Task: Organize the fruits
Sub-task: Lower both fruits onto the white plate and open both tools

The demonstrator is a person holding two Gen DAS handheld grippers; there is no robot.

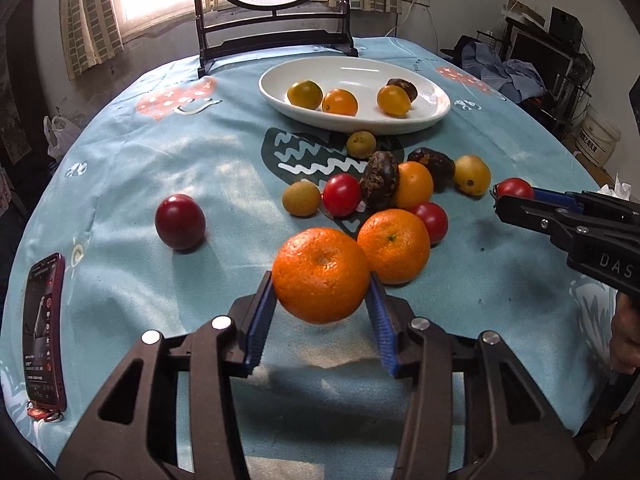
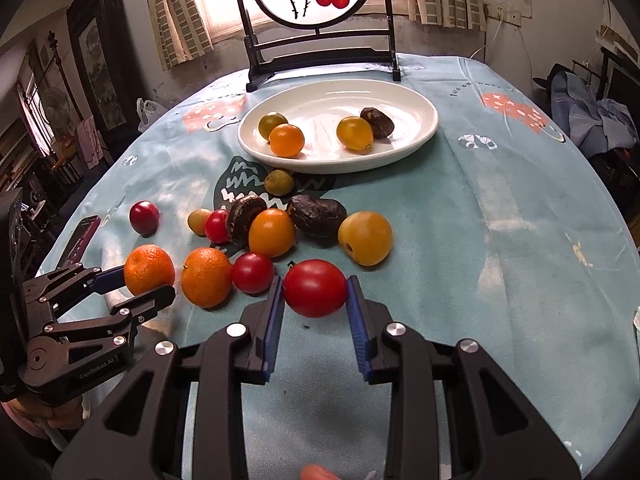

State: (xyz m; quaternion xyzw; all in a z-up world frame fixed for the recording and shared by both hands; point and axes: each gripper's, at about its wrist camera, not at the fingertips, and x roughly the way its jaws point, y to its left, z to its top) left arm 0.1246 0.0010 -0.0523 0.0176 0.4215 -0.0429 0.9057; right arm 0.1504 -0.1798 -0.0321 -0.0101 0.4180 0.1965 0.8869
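1. Table [image 1: 120, 152]: round, under a light blue patterned cloth. All places below are taken from the white plate.
2. Framed round panel on a dark stand [image 2: 320, 20]: just behind the plate, at the far edge.
3. White plate [image 2: 416, 136]: oval, far centre. Holds three small orange-yellow fruits and one dark brown one.
4. Left gripper [image 1: 322, 294]: well in front of the plate, blue pads clamped on either side of a mandarin [image 1: 320, 276]. Shadow lies below the fruit; it appears raised off the cloth.
5. Right gripper [image 2: 316, 292]: in front of the plate, toward its right, pads closed on a red tomato [image 2: 315, 288].
6. Phone [image 1: 42, 332]: far front-left of the plate, screen lit, lying flat.
7. Second mandarin [image 1: 394, 246]: on the cloth in front of the plate, just beside the held one.
8. Loose cluster between plate and grippers: orange fruit [image 1: 414, 184], two dark wrinkled fruits [image 1: 380, 178], yellow fruit [image 1: 472, 174], two small tomatoes [image 1: 342, 194], two brownish-green round fruits [image 1: 302, 198].
9. Dark red plum [image 1: 180, 222]: alone, front-left of the plate, well apart from the cluster.
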